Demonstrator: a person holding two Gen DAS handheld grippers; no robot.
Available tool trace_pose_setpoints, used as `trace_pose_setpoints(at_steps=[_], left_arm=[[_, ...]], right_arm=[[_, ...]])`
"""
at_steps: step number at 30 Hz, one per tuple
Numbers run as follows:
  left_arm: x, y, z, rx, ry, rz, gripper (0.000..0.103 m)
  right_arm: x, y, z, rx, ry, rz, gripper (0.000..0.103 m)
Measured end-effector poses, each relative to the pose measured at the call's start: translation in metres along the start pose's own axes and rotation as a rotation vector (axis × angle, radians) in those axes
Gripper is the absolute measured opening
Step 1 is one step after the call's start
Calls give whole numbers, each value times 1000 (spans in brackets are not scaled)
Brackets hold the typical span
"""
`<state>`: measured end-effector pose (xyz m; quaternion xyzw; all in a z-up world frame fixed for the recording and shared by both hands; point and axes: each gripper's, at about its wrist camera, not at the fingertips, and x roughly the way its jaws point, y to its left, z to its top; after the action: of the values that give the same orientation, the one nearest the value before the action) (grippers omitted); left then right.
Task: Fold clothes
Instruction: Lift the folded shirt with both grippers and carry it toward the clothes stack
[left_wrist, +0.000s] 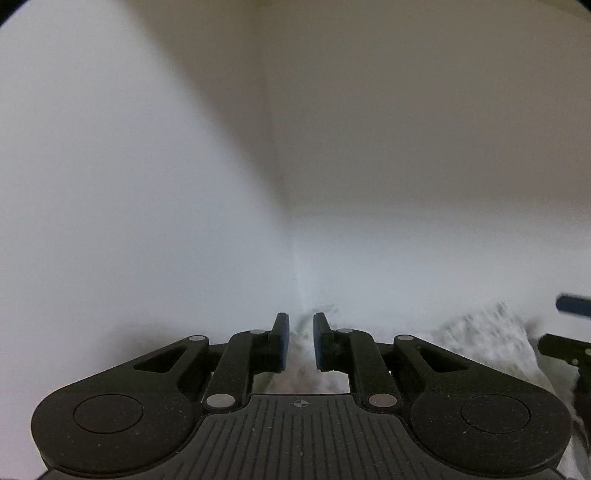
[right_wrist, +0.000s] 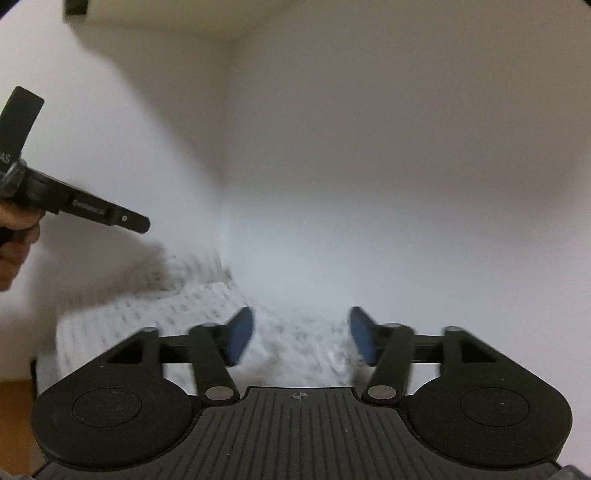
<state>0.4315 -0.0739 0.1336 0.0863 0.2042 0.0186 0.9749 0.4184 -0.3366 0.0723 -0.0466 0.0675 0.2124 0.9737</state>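
Observation:
A white garment with a small grey pattern (right_wrist: 155, 317) lies bunched against the corner of white walls. In the left wrist view it (left_wrist: 487, 343) shows low at the right and between the fingers. My left gripper (left_wrist: 300, 341) has a narrow gap between its blue pads, with cloth seen behind the gap; whether it pinches cloth is unclear. My right gripper (right_wrist: 301, 334) is open above the garment, blurred. The left gripper's body (right_wrist: 92, 212) shows at the left of the right wrist view, held by a hand (right_wrist: 14, 240).
White walls meet in a corner (left_wrist: 291, 221) straight ahead. A wooden surface (right_wrist: 16, 398) shows at the lower left under the garment. A dark fixture (right_wrist: 75, 7) sits high on the wall.

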Motion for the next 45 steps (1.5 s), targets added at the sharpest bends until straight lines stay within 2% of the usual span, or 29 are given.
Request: trace_pose_setpoints(at_steps=[1, 3, 4, 5, 11, 16, 21, 23, 28, 34, 36, 38, 43, 45], left_arm=[[-2, -1, -4, -6, -1, -11, 20], [-9, -1, -10, -31, -2, -39, 25], [-12, -3, -13, -36, 2, -50, 25], [-16, -5, -17, -37, 6, -56, 25], [-28, -14, -50, -46, 59, -85, 25], [-26, -17, -78, -65, 89, -78, 25], [-23, -14, -100, -90, 101, -71, 25], [-21, -15, -100, -84, 98, -69, 25], [-6, -11, -76, -40, 93, -75, 25], [52, -18, -25, 26, 110, -64, 25], [73, -22, -14, 60, 124, -20, 23], [92, -25, -6, 96, 136, 25, 16], [119, -28, 3, 161, 154, 78, 15], [123, -22, 7, 141, 166, 104, 15]], right_arm=[[4, -1, -1, 4, 10, 9, 61], [7, 1, -2, 21, 29, 50, 49], [8, 1, -2, 29, 39, 70, 32], [9, 2, -3, 37, 48, 90, 24], [20, 20, 0, 24, 100, 102, 26], [36, 15, 0, 55, 132, 111, 27], [68, 14, 4, -92, 150, 91, 27], [85, 11, 0, -141, 166, 57, 27], [94, -11, -23, -117, 268, 56, 27], [84, -17, -33, -91, 280, 46, 27], [83, -19, -35, -80, 276, 52, 27], [82, -15, -36, -89, 267, 47, 27], [66, -16, -37, -97, 240, 29, 28], [63, -15, -35, -88, 240, 24, 29]])
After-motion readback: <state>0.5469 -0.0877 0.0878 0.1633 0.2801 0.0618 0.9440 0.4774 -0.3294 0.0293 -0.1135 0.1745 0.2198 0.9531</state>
